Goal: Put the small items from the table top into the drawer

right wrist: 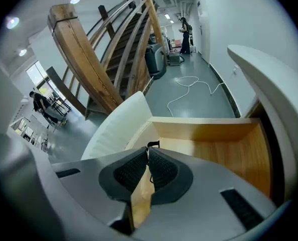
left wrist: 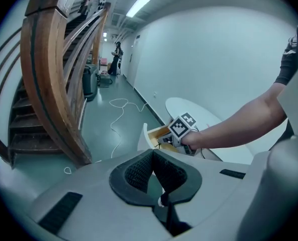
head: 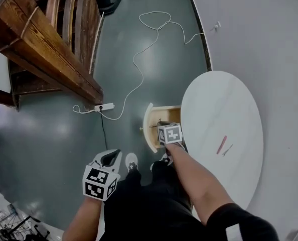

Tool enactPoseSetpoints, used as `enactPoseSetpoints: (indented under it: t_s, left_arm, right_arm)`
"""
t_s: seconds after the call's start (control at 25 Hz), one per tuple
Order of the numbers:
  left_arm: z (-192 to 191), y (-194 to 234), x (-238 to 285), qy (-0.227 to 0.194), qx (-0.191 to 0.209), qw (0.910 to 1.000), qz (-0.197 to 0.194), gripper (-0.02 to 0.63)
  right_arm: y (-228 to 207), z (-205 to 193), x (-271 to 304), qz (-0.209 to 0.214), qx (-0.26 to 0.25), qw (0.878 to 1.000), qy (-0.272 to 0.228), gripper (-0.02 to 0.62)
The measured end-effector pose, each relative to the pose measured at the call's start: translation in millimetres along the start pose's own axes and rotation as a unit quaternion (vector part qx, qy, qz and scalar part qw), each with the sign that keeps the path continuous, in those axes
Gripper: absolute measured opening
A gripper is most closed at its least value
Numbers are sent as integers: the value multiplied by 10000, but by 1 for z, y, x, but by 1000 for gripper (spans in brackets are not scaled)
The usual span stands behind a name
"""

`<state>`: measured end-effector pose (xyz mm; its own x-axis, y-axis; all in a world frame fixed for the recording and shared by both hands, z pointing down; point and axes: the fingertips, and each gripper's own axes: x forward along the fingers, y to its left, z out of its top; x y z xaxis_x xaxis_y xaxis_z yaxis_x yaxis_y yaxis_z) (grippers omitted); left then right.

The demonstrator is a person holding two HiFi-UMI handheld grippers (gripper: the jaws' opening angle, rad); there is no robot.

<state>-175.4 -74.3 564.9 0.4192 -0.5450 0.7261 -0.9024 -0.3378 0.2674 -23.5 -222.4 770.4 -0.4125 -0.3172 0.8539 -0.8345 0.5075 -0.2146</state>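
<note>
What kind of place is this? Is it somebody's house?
Probably not a house: it looks like the hallway of an office or public building. A wooden staircase rises beside a shiny grey floor, and a long corridor with a ceiling strip light runs back.

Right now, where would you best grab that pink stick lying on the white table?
Probably its middle, from straight above, jaws across its narrow width: the pink stick lies flat on the table, long and thin.

The drawer (head: 170,115) is showing honey wood behind a white front. Over it the grey right gripper (right wrist: 148,150), black-ribbed at the pads, is pinching a thin black item (right wrist: 153,143). Beside it the white table top (head: 224,99) is bearing a red pen (head: 221,144).
</note>
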Motion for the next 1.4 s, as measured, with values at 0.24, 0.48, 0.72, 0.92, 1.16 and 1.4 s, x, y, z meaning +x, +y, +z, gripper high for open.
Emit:
enactPoseSetpoints:
  t_s: [0.24,0.48,0.72,0.92,1.16,1.4]
  left_arm:
    - [4,-3,3,-24,-111,9999,4,14]
    - [7,-4,6,17,-21,10000,-75,14]
    - [22,-9,9,-130,125,9997,-177,14]
    - [37,-15,7,-376,323,9984,-279,14]
    - [49,-26,1,-606,506,9957,-487,14]
    - [59,-46,-5,-776,809,9906,-788,14]
  right_arm:
    - [4,6,13,239,17,9995,-211,24]
    - [12,7,2,257,-87,9992,-285,37]
    - [21,10,-27,323,-268,9983,-409,31]
    - [43,27,-66,524,-348,9949,-791,20]
    - [77,38,-127,717,-233,9889,-1277,12]
    - [107,36,-192,839,-341,9801,-1765,11]
